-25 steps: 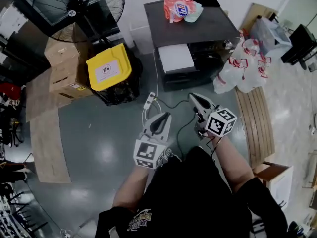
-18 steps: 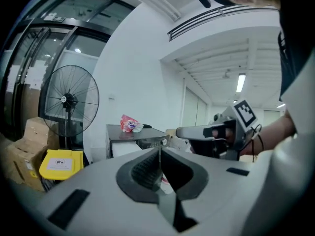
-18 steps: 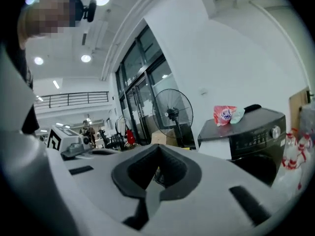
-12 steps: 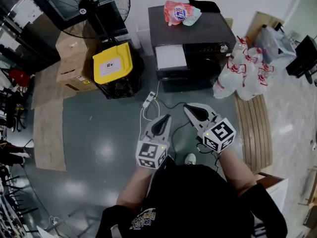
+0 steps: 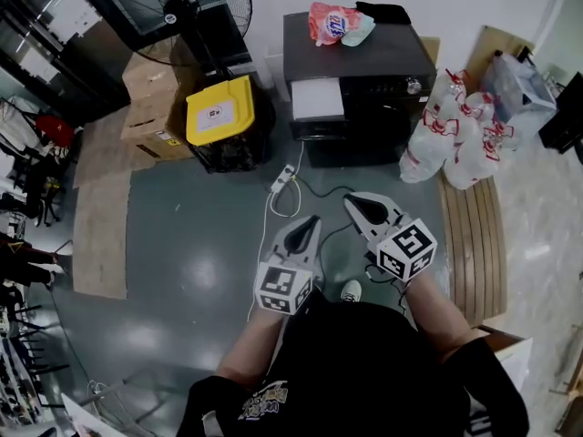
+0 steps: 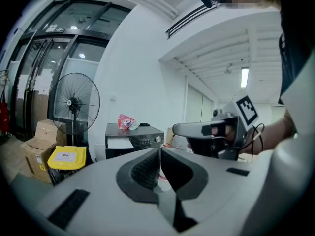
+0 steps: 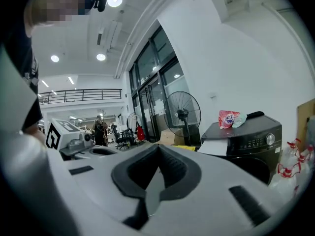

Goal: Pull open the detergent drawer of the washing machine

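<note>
The washer (image 5: 364, 57) stands against the white wall at the top of the head view, dark front towards the person. Its white drawer (image 5: 317, 99) sits at the front's upper left corner, with a control strip beside it that ends in a round knob (image 5: 414, 86). Whether the drawer is out at all cannot be told. A pink-and-white bag (image 5: 332, 21) and a dark cloth (image 5: 383, 12) lie on the washer's top. Just right of it is a heap of white plastic bags (image 5: 451, 139), and nearer the person a wooden bench (image 5: 469, 235). Left of it are a black bin with a yellow lid (image 5: 219, 109), cardboard boxes (image 5: 146, 107) and a standing fan (image 5: 182, 7). On the grey floor (image 5: 182, 244) in front of the washer lies a power strip (image 5: 283, 178), its cable running towards the person. Both grippers hover side by side over that floor, well apart from the washer and pointing towards it. The left gripper (image 5: 312, 222) has its jaws pressed together with nothing between them, as its own view shows. The right gripper (image 5: 352, 202) is likewise closed and empty, its marker cube near the person's hand.
</note>
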`<state>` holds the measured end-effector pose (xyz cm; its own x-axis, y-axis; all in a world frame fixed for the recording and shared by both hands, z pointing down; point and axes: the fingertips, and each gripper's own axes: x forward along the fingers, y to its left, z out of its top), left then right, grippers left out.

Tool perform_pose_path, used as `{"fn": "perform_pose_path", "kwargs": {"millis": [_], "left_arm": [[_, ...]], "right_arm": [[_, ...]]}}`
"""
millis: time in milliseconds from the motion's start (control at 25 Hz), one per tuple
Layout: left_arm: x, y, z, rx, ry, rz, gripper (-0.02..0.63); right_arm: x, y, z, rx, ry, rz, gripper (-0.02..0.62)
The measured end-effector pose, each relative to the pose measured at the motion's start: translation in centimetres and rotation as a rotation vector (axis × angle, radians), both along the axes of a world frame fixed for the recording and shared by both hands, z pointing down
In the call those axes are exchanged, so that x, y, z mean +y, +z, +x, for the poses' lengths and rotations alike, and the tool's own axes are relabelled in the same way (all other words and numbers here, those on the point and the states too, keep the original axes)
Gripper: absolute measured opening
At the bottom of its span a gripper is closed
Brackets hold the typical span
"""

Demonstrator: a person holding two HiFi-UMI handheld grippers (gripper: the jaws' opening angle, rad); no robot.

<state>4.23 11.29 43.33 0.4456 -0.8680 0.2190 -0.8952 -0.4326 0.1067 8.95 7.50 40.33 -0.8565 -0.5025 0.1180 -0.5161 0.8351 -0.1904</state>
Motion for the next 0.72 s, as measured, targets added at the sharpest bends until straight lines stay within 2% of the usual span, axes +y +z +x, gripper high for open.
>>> {"fn": "perform_pose_path", "kwargs": {"millis": [720], "left_arm": [[-0.7, 0.1, 1.6, 0.000, -0.019, 0.014, 0.015]], "right_arm": [[-0.3, 1.0, 2.0, -0.013, 0.002, -0.033, 0.003]]}}
